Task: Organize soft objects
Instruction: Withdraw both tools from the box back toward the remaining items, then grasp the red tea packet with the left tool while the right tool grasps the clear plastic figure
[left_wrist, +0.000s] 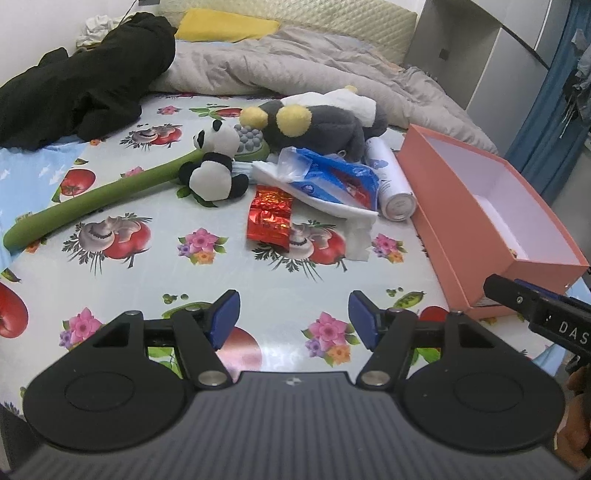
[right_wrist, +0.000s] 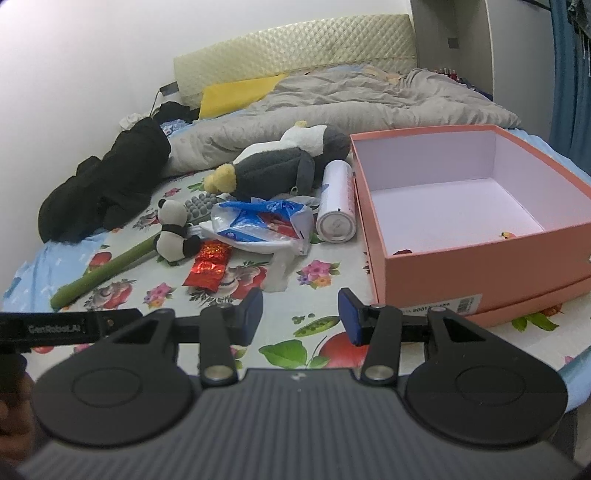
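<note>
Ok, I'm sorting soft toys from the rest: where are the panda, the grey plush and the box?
panda (left_wrist: 212, 173), left wrist view, on its white belly.
grey plush (right_wrist: 271, 171), right wrist view, on its dark body.
box (right_wrist: 476, 264), right wrist view, on its front wall.

Right gripper (right_wrist: 301, 314) over a cluttered bed, jaws apart and holding nothing.

A pink box (right_wrist: 476, 254) stands open on the right of the flowered sheet (right_wrist: 332, 273), with two small bits on its floor. Just left of it lies a white can (right_wrist: 336, 206), end-on. A grey plush (right_wrist: 273, 170) lies behind a blue-and-white bag (right_wrist: 258, 221) resting on white tissue (right_wrist: 280, 269). A small panda (right_wrist: 173, 232) sits beside a red foil packet (right_wrist: 208, 266), with a green stick (right_wrist: 103, 273) running left. Black clothing (right_wrist: 107, 181), a grey quilt (right_wrist: 351, 99) and a yellow pillow (right_wrist: 236, 92) lie farther back. The other gripper (right_wrist: 66, 326) enters at left.
</note>
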